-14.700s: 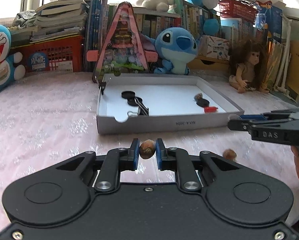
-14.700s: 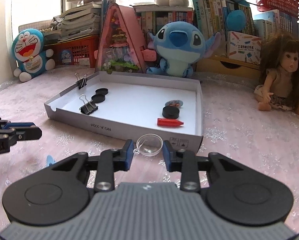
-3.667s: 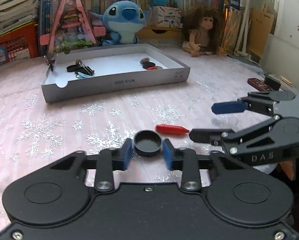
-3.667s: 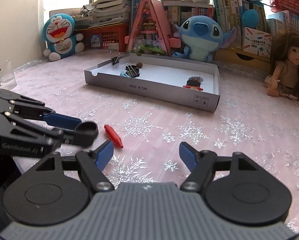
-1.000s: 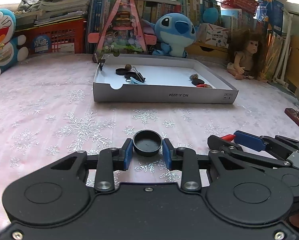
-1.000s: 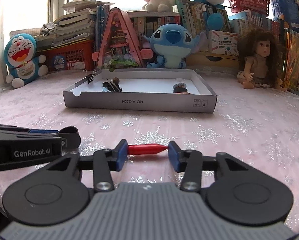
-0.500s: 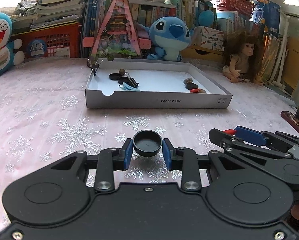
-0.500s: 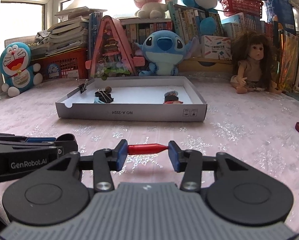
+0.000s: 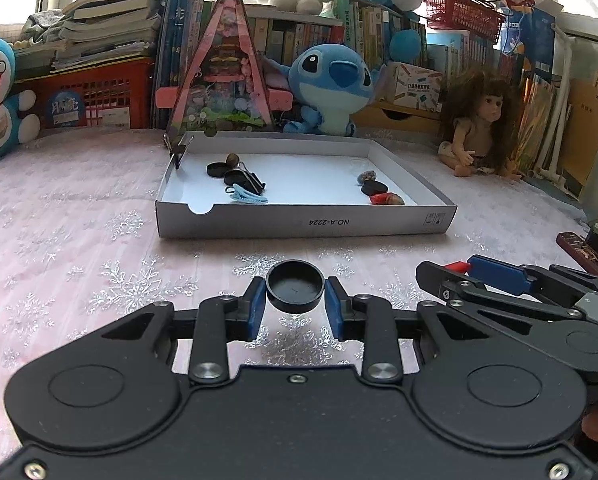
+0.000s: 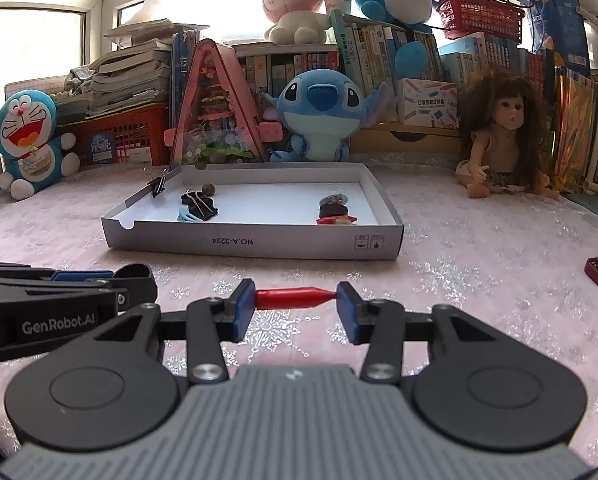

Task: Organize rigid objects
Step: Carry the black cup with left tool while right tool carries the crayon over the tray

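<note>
Cap [image 9: 295,291]: black, round, open side up, clamped between the blue pads of the left gripper [image 9: 295,304], above the pink snowflake cloth [image 9: 79,248] and short of the box front.
Crayon [image 10: 295,298]: red, lying crosswise, pinched end to end by the right gripper [image 10: 296,307]; flat end on its left pad, pointed tip on the right pad.
Left gripper: narrow, closed on the cap; in the right view it shows at the left edge with the cap's rim poking out.
Right gripper: set wider, closed on the crayon; in the left view it sits just right of the left gripper, with the crayon's red tip showing.
Box [image 9: 299,222]: shallow white cardboard tray, ahead of both grippers, well apart from them.
Box, left part: two black caps [image 9: 227,173], a black binder clip [image 9: 251,180], a blue hair clip [image 9: 248,195], a brown nut [image 9: 232,159]; another binder clip [image 10: 158,184] grips the left wall.
Box, right part: a black cap [image 9: 374,188], a pebble-like piece [image 9: 366,176], a red crayon [image 9: 379,199], another nut [image 9: 395,199] beside it.
Behind the box: blue plush [image 10: 319,114], pink triangular toy house [image 10: 215,112], doll [image 10: 499,136] to the right, books.
</note>
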`<state>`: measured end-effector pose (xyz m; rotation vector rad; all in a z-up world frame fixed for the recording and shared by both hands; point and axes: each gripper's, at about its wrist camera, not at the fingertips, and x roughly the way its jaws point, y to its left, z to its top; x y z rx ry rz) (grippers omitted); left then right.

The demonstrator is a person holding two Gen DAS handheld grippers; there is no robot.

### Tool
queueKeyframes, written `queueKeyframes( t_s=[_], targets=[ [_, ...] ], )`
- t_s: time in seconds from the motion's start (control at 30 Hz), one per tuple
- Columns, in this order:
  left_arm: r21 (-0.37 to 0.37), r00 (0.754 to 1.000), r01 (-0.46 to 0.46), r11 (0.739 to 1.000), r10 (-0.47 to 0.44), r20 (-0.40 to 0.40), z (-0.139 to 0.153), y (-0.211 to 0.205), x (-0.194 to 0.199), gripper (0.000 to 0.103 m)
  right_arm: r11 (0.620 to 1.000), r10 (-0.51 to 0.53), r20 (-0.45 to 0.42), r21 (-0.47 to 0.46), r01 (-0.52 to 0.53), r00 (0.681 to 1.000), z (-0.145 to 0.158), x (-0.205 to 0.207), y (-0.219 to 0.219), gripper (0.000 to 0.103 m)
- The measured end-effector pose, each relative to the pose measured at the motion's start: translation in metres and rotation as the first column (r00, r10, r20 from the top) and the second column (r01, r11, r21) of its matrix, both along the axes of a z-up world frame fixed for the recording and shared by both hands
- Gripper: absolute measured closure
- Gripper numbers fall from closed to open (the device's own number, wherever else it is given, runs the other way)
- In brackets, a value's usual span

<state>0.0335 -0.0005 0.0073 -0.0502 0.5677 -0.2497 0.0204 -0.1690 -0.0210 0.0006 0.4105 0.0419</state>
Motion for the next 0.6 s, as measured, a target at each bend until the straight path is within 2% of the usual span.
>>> queueKeyframes(
  t_s=[0.6],
  targets=[
    [-0.018,1.0,0.007,1.0,-0.007,0.009,0.005,-0.011,0.01,0.073,1.0,-0.014,-0.003,-0.008,0.014,1.0,0.008,0.009,-0.013,0.054]
  ],
)
